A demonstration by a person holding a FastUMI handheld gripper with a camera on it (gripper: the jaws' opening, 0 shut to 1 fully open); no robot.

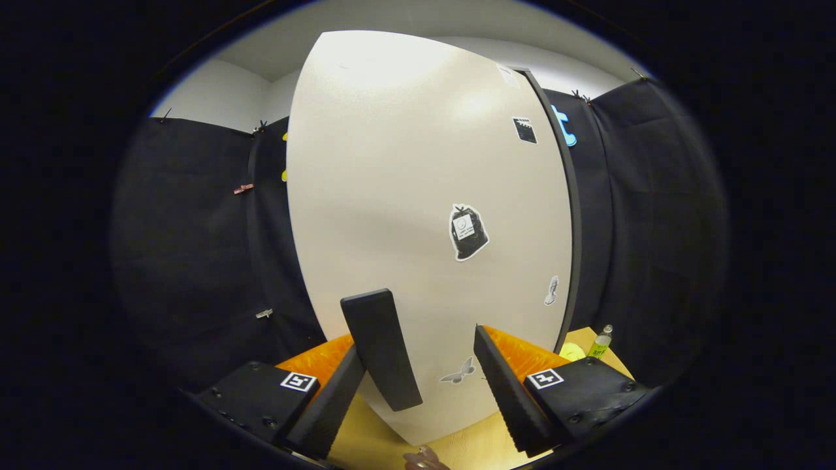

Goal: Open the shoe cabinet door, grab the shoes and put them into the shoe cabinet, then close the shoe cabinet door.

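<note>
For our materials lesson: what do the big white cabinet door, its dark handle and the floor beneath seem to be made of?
The big white cabinet door looks like matt painted or laminated board: smooth, with soft glare. Its dark bar handle, between the open jaws of the gripper, looks like matt plastic or coated metal. The pale yellowish floor seems wood or wood-look laminate, faintly grained.

The white shoe cabinet door (405,196) fills the centre of the frame, stickers scattered on its right half. Its dark bar handle (381,347) stands low in the frame between the tool's (421,391) spread fingers, untouched. A small bottle (601,342) stands on the wooden floor (470,450) at lower right.
</note>
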